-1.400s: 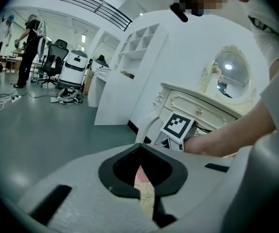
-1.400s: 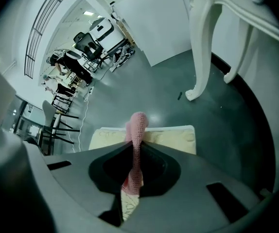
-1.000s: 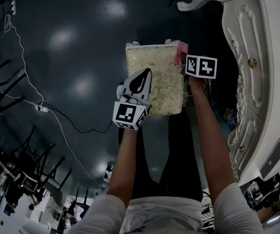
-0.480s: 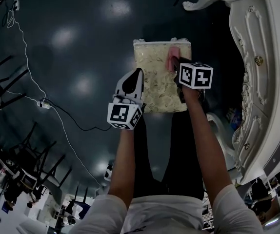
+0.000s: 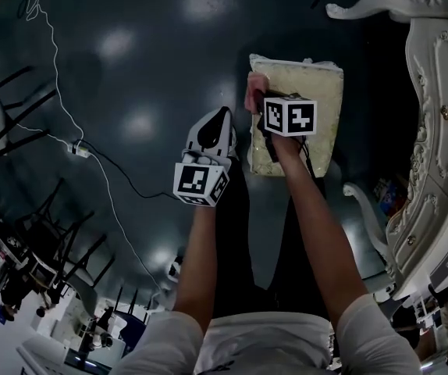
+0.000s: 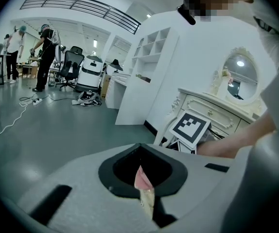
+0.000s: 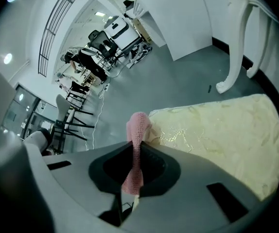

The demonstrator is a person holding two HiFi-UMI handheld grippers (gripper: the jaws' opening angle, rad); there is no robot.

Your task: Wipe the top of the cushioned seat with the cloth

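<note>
the head view is dim and underexposed: the dark glossy floor (image 5: 161,61) carries soft white patches of glare from lights overhead, and the cushioned seat (image 5: 306,108) shows pale against it. straight lines bow toward the edges. both gripper views are brighter, evenly lit from the ceiling, round with black corners. in the right one the fingers (image 7: 202,203) near the lens are soft, the cloth (image 7: 138,130) sharper.
</note>
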